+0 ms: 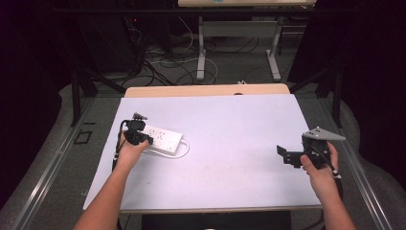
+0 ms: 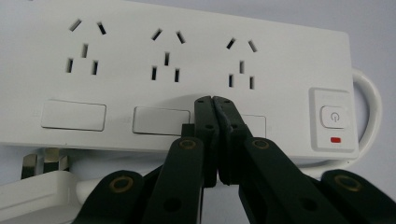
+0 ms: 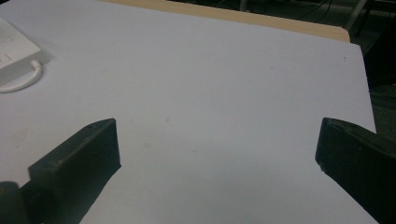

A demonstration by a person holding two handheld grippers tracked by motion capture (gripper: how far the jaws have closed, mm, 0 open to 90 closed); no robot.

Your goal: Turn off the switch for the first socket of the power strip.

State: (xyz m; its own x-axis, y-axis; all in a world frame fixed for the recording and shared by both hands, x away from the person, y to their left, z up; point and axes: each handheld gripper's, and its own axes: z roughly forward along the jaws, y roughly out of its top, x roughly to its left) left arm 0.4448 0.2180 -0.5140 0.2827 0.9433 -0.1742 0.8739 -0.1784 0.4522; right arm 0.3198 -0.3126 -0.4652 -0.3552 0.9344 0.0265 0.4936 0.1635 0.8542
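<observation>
My left gripper (image 2: 212, 100): jaws together, tips at the white power strip (image 2: 187, 74), frame centre | power strip: left-centre of desk (image 1: 230, 158) in high view | my right gripper (image 3: 217, 144): jaws wide apart above bare desk, lower right

A: The white plastic power strip (image 2: 187, 70) runs off the left edge of the left gripper view, and the left gripper (image 2: 214, 105), its black fingers (image 2: 205, 121) pressed together, covers part of the third blank panel below the sockets.

B: In the right gripper view the strip (image 3: 14, 46) is cut by the left edge. Its print is too blurred to read.

A: Its white plug (image 2: 37, 186) below the strip is cropped too.
</observation>
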